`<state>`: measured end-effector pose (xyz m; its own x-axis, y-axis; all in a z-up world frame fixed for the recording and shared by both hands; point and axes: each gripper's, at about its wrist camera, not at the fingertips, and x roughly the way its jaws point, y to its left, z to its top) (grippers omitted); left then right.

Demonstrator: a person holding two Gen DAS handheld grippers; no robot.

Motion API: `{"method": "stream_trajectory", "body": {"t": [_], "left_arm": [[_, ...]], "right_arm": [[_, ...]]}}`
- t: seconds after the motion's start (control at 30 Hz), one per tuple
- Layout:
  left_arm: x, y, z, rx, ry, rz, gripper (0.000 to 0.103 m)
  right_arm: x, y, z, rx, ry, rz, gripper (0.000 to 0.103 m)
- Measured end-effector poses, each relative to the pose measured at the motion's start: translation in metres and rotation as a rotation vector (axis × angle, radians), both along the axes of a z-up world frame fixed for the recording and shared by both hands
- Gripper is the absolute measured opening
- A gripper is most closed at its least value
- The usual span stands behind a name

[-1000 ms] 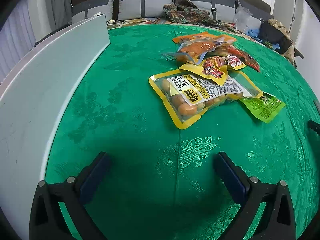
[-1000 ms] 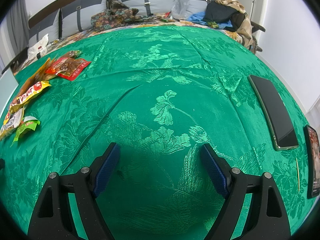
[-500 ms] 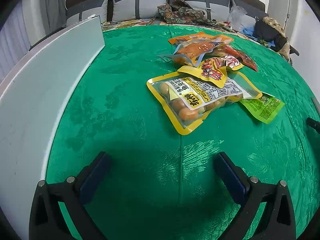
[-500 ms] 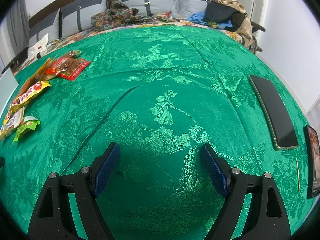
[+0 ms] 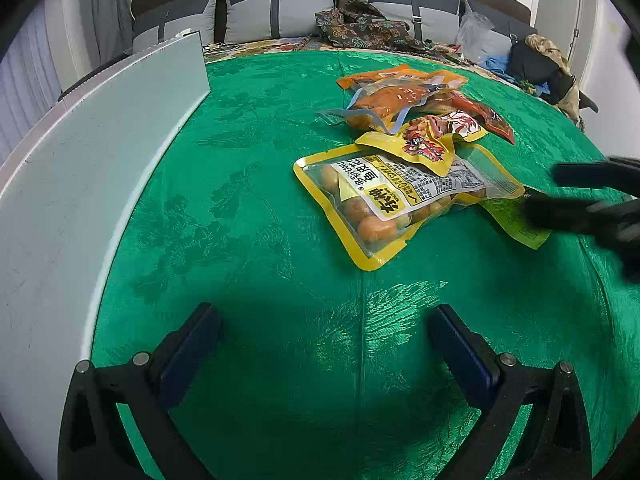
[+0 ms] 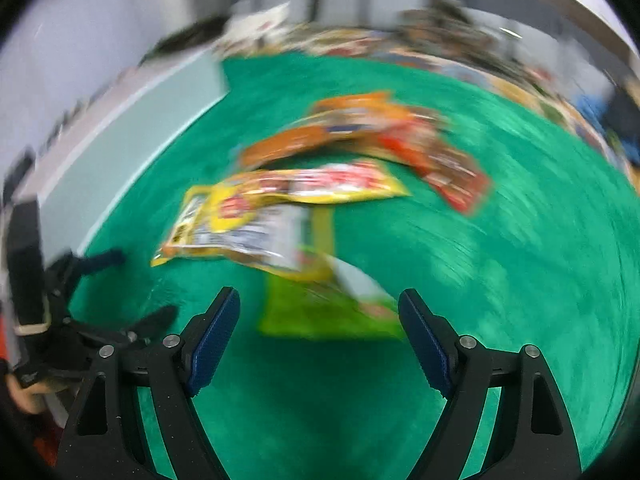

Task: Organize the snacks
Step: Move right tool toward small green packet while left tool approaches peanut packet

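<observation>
A pile of snack packets lies on the green cloth. A large yellow-edged clear pouch of round brown snacks (image 5: 396,204) is nearest, with a small yellow packet (image 5: 424,146), an orange packet (image 5: 396,94), a red packet (image 5: 484,114) and a green packet (image 5: 516,220) around it. My left gripper (image 5: 324,340) is open and empty, short of the pouch. My right gripper (image 6: 320,328) is open and empty, just in front of the green packet (image 6: 328,312); it shows blurred in the left wrist view (image 5: 540,196). The right wrist view is motion-blurred.
A long white-grey board (image 5: 100,168) stands along the left side of the cloth. Grey cushions (image 5: 276,12), patterned fabric (image 5: 360,28) and bags (image 5: 536,60) lie beyond the far edge. My left gripper shows at the left of the right wrist view (image 6: 132,284).
My right gripper has swung fast to the left, from bare cloth near a phone to the snack pile, and now appears in the left wrist view. The left gripper has barely moved.
</observation>
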<state>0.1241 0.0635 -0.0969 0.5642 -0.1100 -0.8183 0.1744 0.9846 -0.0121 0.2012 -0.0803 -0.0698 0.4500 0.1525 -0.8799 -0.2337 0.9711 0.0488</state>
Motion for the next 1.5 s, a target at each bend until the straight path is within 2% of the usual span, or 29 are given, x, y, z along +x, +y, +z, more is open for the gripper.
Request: {"method": "stream_trajectory", "body": {"t": [0.1, 0.17, 0.23, 0.3, 0.33, 0.47, 0.57, 0.73, 0.83, 1.03, 1.4, 1.47, 1.5], "left_arm": [[0.0, 0.0, 0.0, 0.0, 0.0, 0.0, 0.103], [0.0, 0.0, 0.0, 0.0, 0.0, 0.0, 0.103], [0.0, 0.0, 0.0, 0.001, 0.0, 0.0, 0.103], [0.0, 0.0, 0.0, 0.001, 0.0, 0.0, 0.103], [0.0, 0.0, 0.0, 0.001, 0.0, 0.0, 0.103], [0.0, 0.0, 0.0, 0.001, 0.0, 0.0, 0.103], [0.0, 0.0, 0.0, 0.001, 0.0, 0.0, 0.103], [0.0, 0.0, 0.0, 0.001, 0.0, 0.0, 0.103], [0.0, 0.0, 0.0, 0.001, 0.0, 0.0, 0.103], [0.0, 0.0, 0.0, 0.002, 0.001, 0.0, 0.103], [0.001, -0.001, 0.0, 0.008, 0.001, 0.003, 0.103], [0.003, -0.002, 0.001, 0.014, 0.027, -0.007, 0.103], [0.008, -0.003, 0.002, 0.021, 0.075, -0.025, 0.103]], "right_arm": [[0.011, 0.021, -0.02, -0.084, 0.043, 0.065, 0.082], [0.009, 0.017, -0.026, -0.166, 0.015, 0.037, 0.081], [0.009, -0.016, -0.029, -0.15, 0.02, -0.08, 0.081], [0.0, -0.072, -0.027, -0.097, 0.023, -0.288, 0.081], [-0.004, -0.087, -0.026, -0.099, 0.019, -0.329, 0.081], [-0.05, -0.143, -0.012, -0.085, -0.044, -0.383, 0.084], [-0.086, -0.166, -0.009, -0.083, -0.079, -0.411, 0.084], [-0.108, -0.166, -0.017, -0.056, -0.095, -0.44, 0.084], [-0.098, -0.167, -0.027, -0.038, -0.081, -0.46, 0.084], [-0.095, -0.165, -0.028, -0.081, -0.088, -0.464, 0.086], [-0.094, -0.167, -0.028, -0.076, -0.089, -0.471, 0.086], [-0.095, -0.168, -0.029, -0.076, -0.089, -0.476, 0.086], [-0.095, -0.169, -0.029, -0.076, -0.089, -0.477, 0.086]]}}
